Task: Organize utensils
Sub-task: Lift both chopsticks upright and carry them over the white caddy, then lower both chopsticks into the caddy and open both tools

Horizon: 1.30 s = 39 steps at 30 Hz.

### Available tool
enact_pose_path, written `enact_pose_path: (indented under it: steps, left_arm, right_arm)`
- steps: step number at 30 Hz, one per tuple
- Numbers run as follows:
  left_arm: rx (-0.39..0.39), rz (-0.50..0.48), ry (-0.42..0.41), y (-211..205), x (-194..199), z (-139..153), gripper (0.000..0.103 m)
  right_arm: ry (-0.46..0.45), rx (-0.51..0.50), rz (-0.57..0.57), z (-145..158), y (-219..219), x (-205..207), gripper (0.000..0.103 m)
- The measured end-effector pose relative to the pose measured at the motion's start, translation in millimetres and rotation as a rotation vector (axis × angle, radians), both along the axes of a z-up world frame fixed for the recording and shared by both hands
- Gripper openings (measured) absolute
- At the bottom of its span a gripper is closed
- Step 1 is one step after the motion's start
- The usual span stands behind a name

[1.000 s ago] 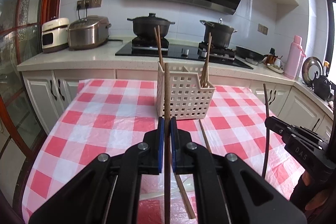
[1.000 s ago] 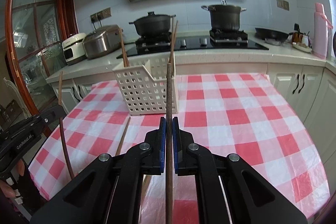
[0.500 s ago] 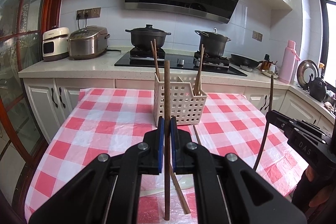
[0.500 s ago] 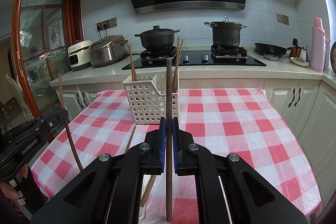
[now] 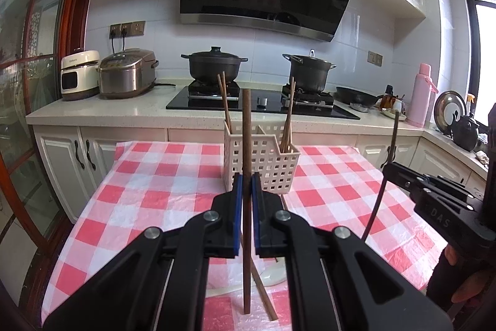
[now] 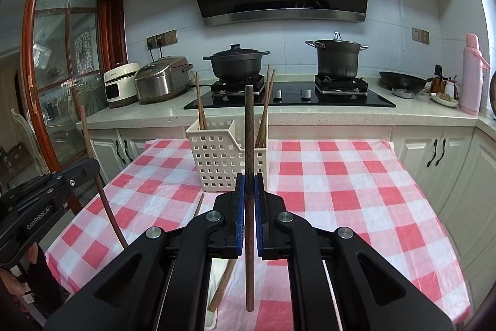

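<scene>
My left gripper is shut on a brown chopstick that stands upright, its lower end above the cloth. My right gripper is shut on a darker chopstick, also upright. Ahead of both stands a white perforated basket with chopsticks leaning in its compartments. The left wrist view shows the right gripper at the right edge; the right wrist view shows the left gripper at the left edge. A loose chopstick lies on the cloth below the grippers.
A table under a red and white checked cloth carries the basket. A white tray lies near the front edge. Behind it is a counter with a hob, two black pots, rice cookers and a pink flask.
Both grippers have risen a little with their chopsticks. The chopsticks' lower ends now hang higher above the cloth, and the basket sits lower in both views.
</scene>
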<state>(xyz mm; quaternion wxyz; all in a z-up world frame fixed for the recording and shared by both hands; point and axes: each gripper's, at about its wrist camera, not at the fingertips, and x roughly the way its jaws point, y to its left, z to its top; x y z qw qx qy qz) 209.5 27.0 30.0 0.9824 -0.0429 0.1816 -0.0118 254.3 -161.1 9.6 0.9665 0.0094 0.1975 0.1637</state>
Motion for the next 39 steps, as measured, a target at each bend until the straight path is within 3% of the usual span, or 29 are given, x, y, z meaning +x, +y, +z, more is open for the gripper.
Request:
enact_pose_path:
  steps: [11, 17, 21, 39]
  left_arm:
    - [-0.037, -0.044, 0.008, 3, 34, 26, 0.006]
    - [-0.016, -0.046, 0.001, 1, 63, 47, 0.006]
    - [-0.033, -0.053, -0.003, 4, 87, 67, 0.006]
    - [0.036, -0.007, -0.118, 0, 177, 169, 0.006]
  right_arm:
    - [0.022, -0.002, 0.026, 18, 7, 38, 0.006]
    - [0.02, 0.004, 0.031, 37, 13, 67, 0.006]
    - [0.013, 0.001, 0.028, 50, 17, 85, 0.006]
    - [-0.061, 0.032, 0.02, 118, 30, 178, 0.006]
